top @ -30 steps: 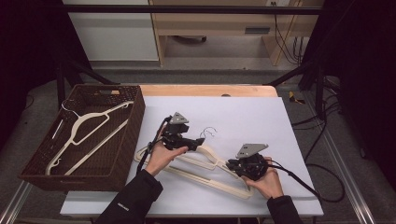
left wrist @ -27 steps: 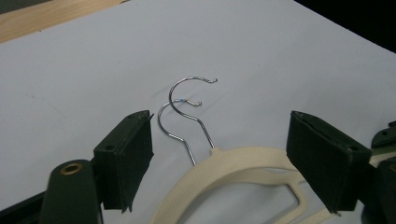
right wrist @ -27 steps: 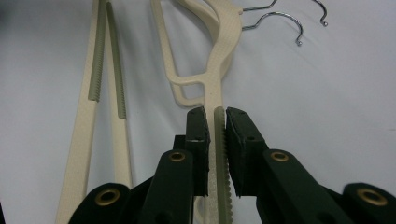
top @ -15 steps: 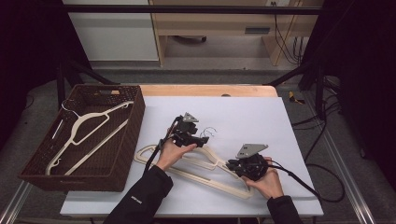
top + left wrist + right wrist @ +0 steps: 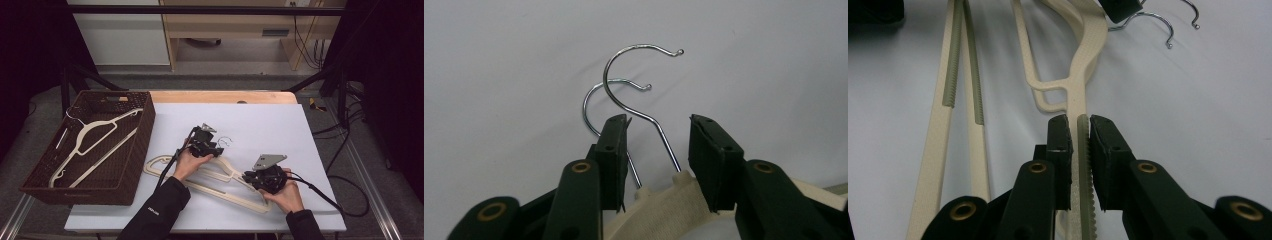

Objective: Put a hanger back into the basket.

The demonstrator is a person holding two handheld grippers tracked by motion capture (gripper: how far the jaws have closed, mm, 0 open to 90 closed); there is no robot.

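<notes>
I have two cream hangers (image 5: pixel 210 175) stacked on the bench (image 5: pixel 280 125), just right of the basket (image 5: pixel 125 175), which holds a third hanger (image 5: pixel 95 137). From the stack the basket lies at about 9 o'clock.

My right gripper (image 5: pixel 1079 132) is clamped on one arm of the top hanger: its fingers (image 5: pixel 1058 150) press the ribbed grey strip from both sides. In the high view that gripper (image 5: pixel 250 176) sits at the 4 o'clock end of the stack.

My left gripper (image 5: pixel 658 145) has just been closing, and the two wire hooks (image 5: pixel 624 75) rise between its fingers, but the pads do not press on either one; the gap is plain on the right side. The left pad stands close to the rear hook, and I cannot tell whether it touches.

I judge these hangers light and stiff, with thin arms that may flex a little. The textured plastic and the ribbed strip should give good grip. The chromed hooks look slick and thin, so a pinch there could slip or let the hanger swing. The neck under the hooks looks the surest hold, with the arm as second point.

Hard to read: how the two hangers overlap and whether they are tangled at the neck. The far arm ends are partly hidden under my forearm in the high view, and the lower hanger's neck is cut off in the left gripper view.
</notes>
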